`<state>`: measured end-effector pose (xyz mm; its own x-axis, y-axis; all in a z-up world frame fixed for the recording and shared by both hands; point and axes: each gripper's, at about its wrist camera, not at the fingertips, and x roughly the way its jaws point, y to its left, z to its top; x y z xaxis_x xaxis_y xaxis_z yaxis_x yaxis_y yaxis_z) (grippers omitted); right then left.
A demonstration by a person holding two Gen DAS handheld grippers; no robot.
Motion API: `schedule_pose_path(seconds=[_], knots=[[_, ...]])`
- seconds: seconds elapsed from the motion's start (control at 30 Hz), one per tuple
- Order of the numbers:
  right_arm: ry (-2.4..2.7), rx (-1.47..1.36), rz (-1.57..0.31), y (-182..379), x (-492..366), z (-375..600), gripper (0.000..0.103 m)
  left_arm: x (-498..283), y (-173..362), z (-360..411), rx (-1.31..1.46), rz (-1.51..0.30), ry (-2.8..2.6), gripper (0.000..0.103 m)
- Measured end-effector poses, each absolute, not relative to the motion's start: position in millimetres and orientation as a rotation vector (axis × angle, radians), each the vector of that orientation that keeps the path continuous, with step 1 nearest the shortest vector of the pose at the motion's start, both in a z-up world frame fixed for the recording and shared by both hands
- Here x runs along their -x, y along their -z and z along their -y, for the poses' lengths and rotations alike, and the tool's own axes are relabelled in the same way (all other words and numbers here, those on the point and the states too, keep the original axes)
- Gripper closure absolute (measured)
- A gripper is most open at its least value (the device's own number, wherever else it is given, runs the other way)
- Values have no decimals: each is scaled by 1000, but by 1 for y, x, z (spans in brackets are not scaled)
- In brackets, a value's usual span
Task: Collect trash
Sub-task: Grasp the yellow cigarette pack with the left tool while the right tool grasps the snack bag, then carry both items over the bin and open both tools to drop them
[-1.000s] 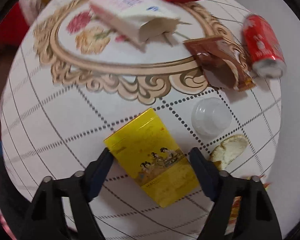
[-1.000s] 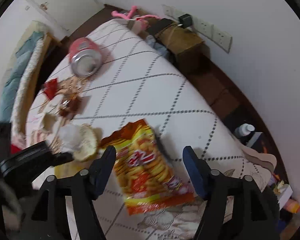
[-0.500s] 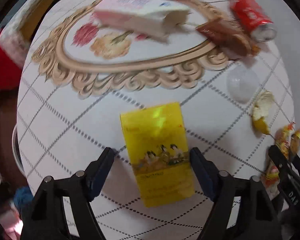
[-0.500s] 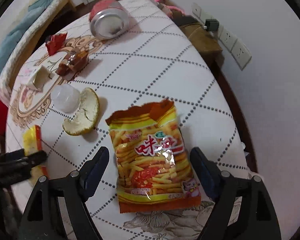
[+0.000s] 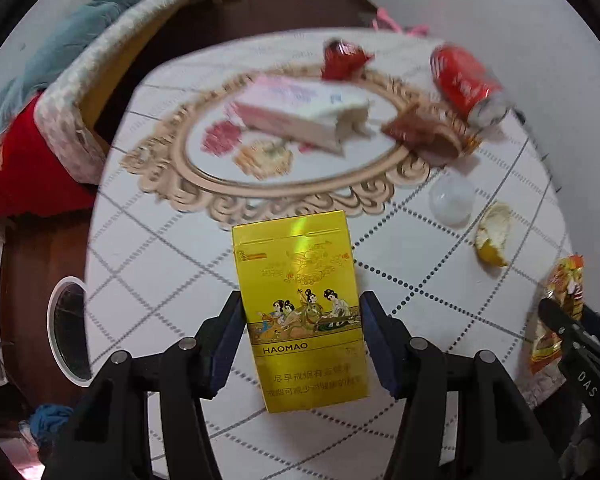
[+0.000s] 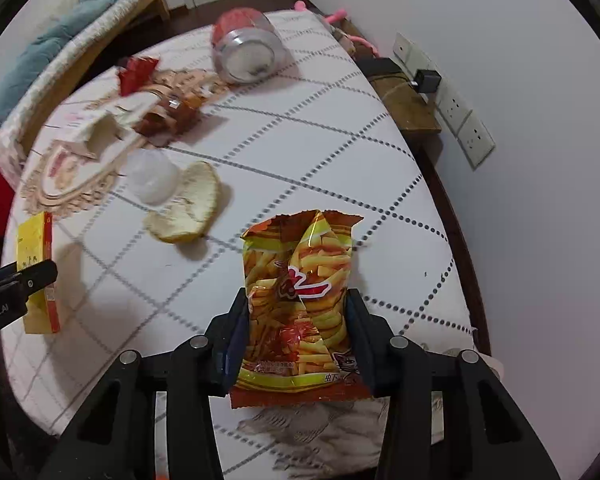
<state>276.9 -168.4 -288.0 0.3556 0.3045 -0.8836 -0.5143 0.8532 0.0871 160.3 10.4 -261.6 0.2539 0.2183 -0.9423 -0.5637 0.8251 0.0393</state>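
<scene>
While gripped: one cigarette pack (image 5: 300, 304), one snack bag (image 6: 300, 300).

A round table (image 6: 308, 152) under a white diamond-check cloth stands by a white wall (image 6: 500, 40) with sockets (image 6: 466, 120); a bed (image 5: 60, 60) lies beyond, on dark wooden floor (image 5: 260, 12)

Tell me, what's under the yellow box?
The left gripper grips the yellow box by its sides. Around it shows the white tablecloth with dotted lines. Whatever is directly beneath the box is covered.
</scene>
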Motion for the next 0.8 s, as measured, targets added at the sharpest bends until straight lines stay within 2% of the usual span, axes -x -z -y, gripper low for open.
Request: schedule_pose_path(seconds=[0.17, 0.4, 0.6, 0.8], knots=[[-627, 190, -1051, 255, -251, 156, 55, -120, 214, -67, 389, -1089, -582, 49], [-845, 217, -993, 203, -198, 90, 55, -48, 183, -139, 486, -977, -671, 49], [-1064, 296, -948, 172, -129, -13, 55, 29, 166, -213, 575, -925, -780, 49], [-1272, 387, -1001, 183, -49, -138, 55, 117, 169, -287, 644, -895, -922, 49]])
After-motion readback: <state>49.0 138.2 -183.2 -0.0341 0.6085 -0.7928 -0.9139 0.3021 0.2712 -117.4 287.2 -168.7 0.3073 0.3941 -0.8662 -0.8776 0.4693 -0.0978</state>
